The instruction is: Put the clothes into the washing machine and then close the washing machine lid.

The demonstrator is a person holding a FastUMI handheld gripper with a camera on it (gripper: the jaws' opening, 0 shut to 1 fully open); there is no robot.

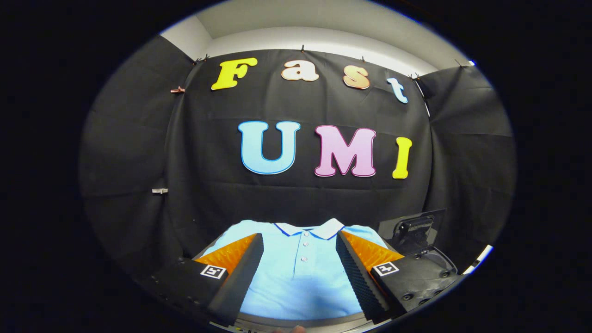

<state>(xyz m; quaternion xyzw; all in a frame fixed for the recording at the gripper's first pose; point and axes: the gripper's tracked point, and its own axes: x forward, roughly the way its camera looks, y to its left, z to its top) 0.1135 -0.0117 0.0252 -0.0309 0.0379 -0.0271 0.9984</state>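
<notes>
Shirt (300, 273) pale blue, white collar, flat between open claw (299, 244).

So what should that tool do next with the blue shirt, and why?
Probably dip forward and down onto the light blue polo shirt, then close. The tool is open, its fingers spread to either side of the button placket, gripping nothing, and the shirt lies flat on the table.
</notes>
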